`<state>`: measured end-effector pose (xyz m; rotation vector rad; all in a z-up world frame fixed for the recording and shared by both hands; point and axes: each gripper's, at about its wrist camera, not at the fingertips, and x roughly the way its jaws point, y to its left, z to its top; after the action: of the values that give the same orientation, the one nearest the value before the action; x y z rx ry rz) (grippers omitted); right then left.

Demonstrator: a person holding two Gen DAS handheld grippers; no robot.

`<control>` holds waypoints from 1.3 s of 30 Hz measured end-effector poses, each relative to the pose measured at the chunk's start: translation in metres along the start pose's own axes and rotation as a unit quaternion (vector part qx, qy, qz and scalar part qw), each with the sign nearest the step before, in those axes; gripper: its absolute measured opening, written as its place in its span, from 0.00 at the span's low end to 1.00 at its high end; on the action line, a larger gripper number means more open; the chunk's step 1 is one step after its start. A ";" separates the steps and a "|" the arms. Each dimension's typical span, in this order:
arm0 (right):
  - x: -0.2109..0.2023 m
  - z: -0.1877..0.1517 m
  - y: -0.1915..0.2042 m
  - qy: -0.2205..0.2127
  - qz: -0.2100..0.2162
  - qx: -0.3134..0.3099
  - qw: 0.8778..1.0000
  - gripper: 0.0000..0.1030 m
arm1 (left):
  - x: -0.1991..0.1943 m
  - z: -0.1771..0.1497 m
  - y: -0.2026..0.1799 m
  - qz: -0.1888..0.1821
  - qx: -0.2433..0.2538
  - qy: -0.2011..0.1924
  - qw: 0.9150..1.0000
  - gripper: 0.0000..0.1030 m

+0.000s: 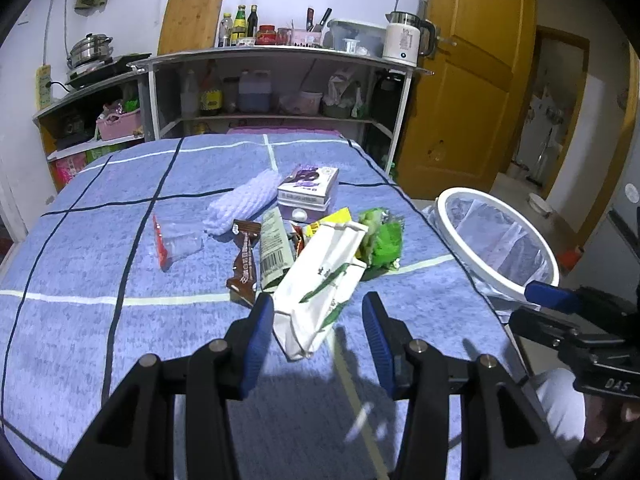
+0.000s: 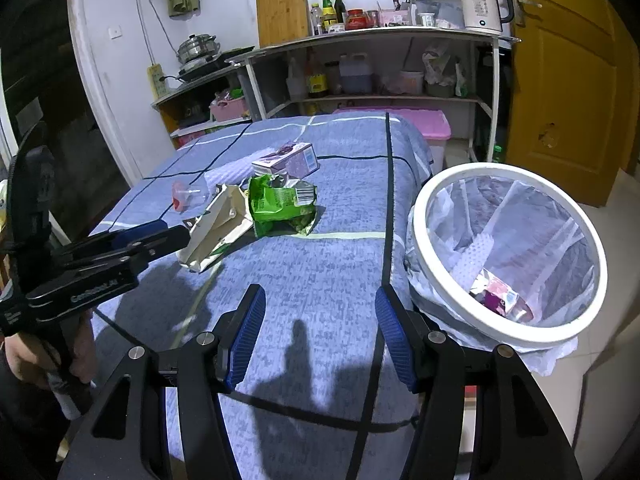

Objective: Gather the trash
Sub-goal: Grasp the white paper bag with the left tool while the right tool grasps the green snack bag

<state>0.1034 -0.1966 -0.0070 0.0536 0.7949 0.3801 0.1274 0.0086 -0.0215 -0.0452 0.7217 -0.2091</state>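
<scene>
lettering "das" on hand-held gripper (image 1: 536, 292)

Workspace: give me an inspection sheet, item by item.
Surface: blue checked cloth covers the table.
Job's things: white-green paper bag, green wrapper, brown wrapper, barcode packet, purple box, foam sleeve and clear red-edged bag lie on the cloth; the lined bin beside the table already holds some trash.
Clutter: nothing seen beyond the trash.
Grippers: left gripper has open jaws straddling the paper bag's near end; right gripper is open over bare cloth.
Cables: a cord hangs on the wall to a power strip.
Surroundings: shelves with bottles, kettle, wooden door.
</scene>
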 end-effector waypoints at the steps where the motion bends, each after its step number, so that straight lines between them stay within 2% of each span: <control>1: 0.002 0.001 0.000 0.001 0.000 0.000 1.000 0.56 | 0.005 0.000 0.000 0.003 0.002 0.004 1.000 0.47; 4: 0.009 0.003 0.001 0.006 0.000 -0.001 1.000 0.56 | 0.016 0.001 -0.001 0.004 0.008 0.014 1.000 0.44; 7: 0.015 0.007 0.002 0.008 0.001 -0.003 1.000 0.56 | 0.022 0.003 -0.004 0.012 0.017 0.018 1.000 0.35; 11: 0.024 0.013 0.003 0.011 0.003 -0.003 1.000 0.56 | 0.025 0.006 -0.004 0.015 0.020 0.016 1.000 0.30; 12: 0.026 0.014 0.004 0.011 0.004 -0.003 1.000 0.56 | 0.025 0.006 -0.004 0.015 0.021 0.014 1.000 0.22; 16: 0.036 0.021 0.007 0.012 0.008 -0.003 1.000 0.56 | 0.020 0.006 -0.003 0.010 0.018 0.009 1.000 0.19; 17: 0.037 0.022 0.006 0.012 0.010 -0.001 1.000 0.56 | 0.019 0.005 -0.002 0.010 0.016 0.008 1.000 0.17; 18: 0.040 0.024 0.006 0.013 0.013 0.003 1.000 0.56 | 0.017 0.005 -0.001 0.009 0.014 0.005 1.000 0.09; 28: 0.063 0.028 0.011 0.030 0.016 -0.011 0.999 0.59 | 0.009 0.001 0.007 0.002 -0.006 0.001 1.000 0.08; 37: 0.093 0.029 0.006 0.074 0.011 -0.008 0.997 0.59 | 0.008 0.001 0.012 -0.004 -0.018 -0.001 1.000 0.08; 39: 0.092 0.028 0.006 0.071 0.010 -0.008 0.997 0.59 | 0.007 0.000 0.013 -0.005 -0.019 -0.001 1.000 0.08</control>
<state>0.1802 -0.1561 -0.0492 0.0192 0.9328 0.4135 0.1355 0.0199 -0.0275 -0.0854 0.7243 -0.2050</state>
